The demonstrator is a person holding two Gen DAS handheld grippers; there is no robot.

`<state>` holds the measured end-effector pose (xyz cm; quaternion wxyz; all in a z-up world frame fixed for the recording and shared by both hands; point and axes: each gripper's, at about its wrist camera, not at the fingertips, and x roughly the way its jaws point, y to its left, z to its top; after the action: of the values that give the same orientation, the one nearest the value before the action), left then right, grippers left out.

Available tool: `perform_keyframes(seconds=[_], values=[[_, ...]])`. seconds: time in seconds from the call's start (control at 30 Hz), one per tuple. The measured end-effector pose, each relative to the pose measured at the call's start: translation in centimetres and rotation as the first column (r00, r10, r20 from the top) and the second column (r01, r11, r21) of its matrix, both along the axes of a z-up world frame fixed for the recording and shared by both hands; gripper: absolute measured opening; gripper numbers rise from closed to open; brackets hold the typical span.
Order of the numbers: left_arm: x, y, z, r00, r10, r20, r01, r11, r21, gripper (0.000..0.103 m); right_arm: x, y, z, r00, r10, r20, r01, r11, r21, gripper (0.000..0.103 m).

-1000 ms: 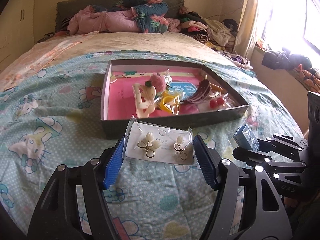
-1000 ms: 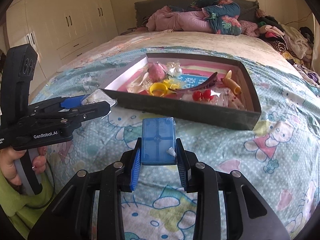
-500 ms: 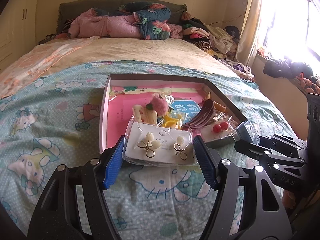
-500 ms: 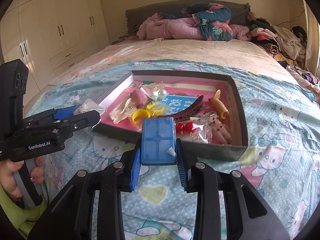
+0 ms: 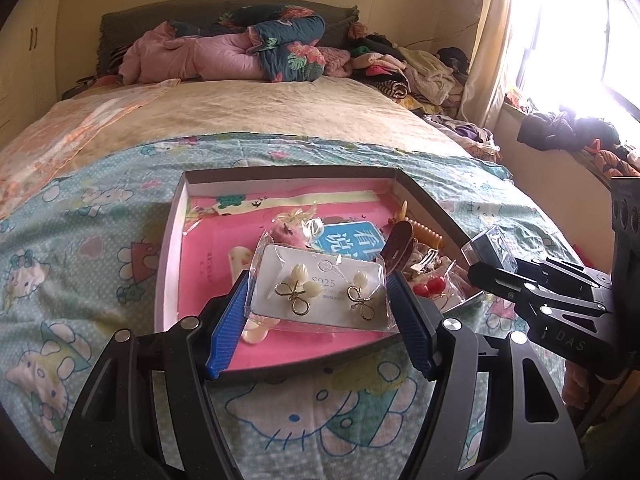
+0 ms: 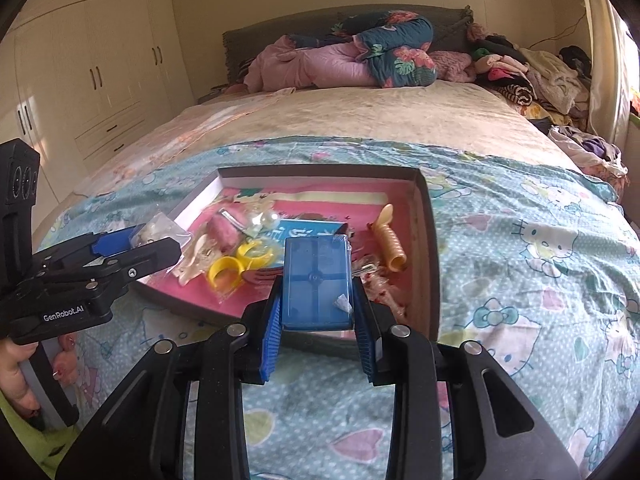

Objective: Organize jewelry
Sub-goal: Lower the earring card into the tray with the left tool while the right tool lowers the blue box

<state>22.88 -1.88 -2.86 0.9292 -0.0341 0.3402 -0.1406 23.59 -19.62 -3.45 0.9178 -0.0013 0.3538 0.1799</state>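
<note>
Left wrist view: left gripper [image 5: 318, 310] is clamped on the earring card [image 5: 320, 292], frame centre, over the box [image 5: 172, 256]; it should drop low w/ card flat before releasing. Right wrist view: right gripper [image 6: 318, 320] pinches the blue case [image 6: 316, 282] at centre, above the box's near wall; best set into bare pink floor, clear of the yellow rings [image 6: 240, 262].

A sunlit bedroom, bed in the middle.

The bed [image 5: 280, 120] wears a beige cover and a blue cartoon-cat sheet [image 6: 540, 264], with quilts [image 6: 352, 56] heaped against a dark headboard [image 5: 132, 24]. Cream wardrobes [image 6: 92, 68] line one wall; a bright window [image 5: 580, 32] with a curtain [image 5: 488, 40] lights the other, clothes [image 5: 416, 68] piled beneath.
</note>
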Motion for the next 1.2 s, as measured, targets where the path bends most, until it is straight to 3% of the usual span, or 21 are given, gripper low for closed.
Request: perform_keyframes(seconds=[0.57,1.2], values=[[3.1,-2.6,-1.5,0.999,-0.043,-0.033,0.044,0.999,0.015,0.059,4.6,-2.5,-1.3,0.997,-0.071,-0.024,0.071,0.998,-0.002,0.031],[4.7,-3.4,-3.3,0.997,-0.041,-0.072,0.042,0.999,0.013,0.059,8.5,-2.0,-3.2,0.996,-0.074,-0.057,0.071,0.996,-0.06,0.031]])
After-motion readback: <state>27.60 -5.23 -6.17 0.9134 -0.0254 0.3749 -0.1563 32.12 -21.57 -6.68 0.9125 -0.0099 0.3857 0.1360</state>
